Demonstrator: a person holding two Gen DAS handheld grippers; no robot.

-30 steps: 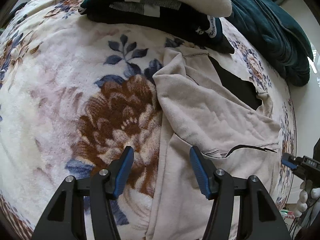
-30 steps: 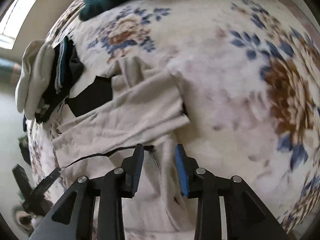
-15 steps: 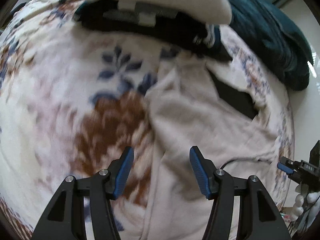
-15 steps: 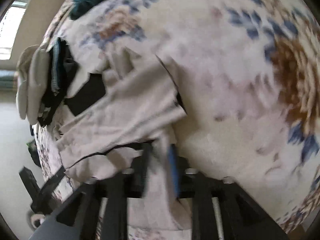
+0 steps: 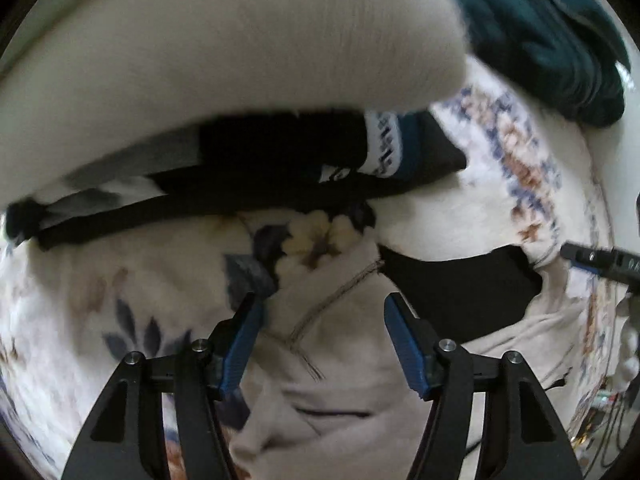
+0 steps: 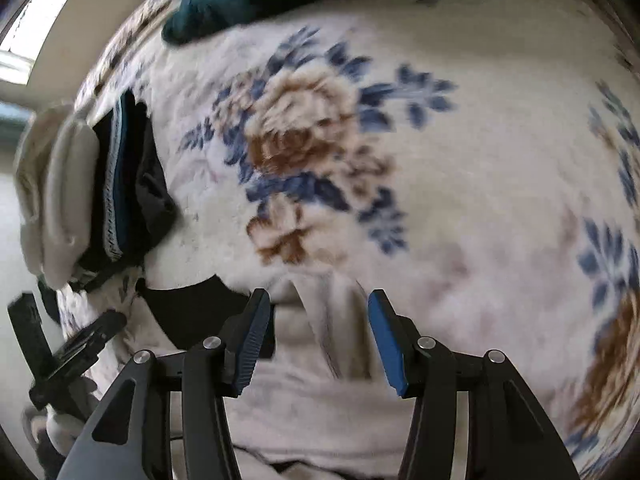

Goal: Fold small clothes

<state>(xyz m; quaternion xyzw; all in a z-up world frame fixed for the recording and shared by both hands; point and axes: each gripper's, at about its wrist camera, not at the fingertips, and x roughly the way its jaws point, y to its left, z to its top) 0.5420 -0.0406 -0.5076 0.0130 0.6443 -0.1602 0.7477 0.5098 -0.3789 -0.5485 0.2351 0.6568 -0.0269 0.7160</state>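
A beige garment (image 5: 340,380) with a black inner part (image 5: 460,292) lies on a floral blanket (image 5: 100,300). My left gripper (image 5: 324,344) is open, its blue fingers straddling the garment's upper left corner with a dark seam. My right gripper (image 6: 316,336) is open over the garment's (image 6: 320,400) far edge, beside the black part (image 6: 192,312). The left gripper (image 6: 72,352) shows at the lower left of the right wrist view. The right gripper's tip (image 5: 592,260) shows at the right edge of the left wrist view.
A stack of folded clothes, cream (image 5: 240,60) over black (image 5: 280,168), lies just beyond the garment; it also shows in the right wrist view (image 6: 80,192). A dark teal blanket (image 5: 560,40) lies at the far side. The floral blanket (image 6: 460,200) stretches to the right.
Both grippers moved forward over the garment toward its far edge and the folded stack. My right gripper, nearly shut a second ago, has opened wide. The left stayed open.
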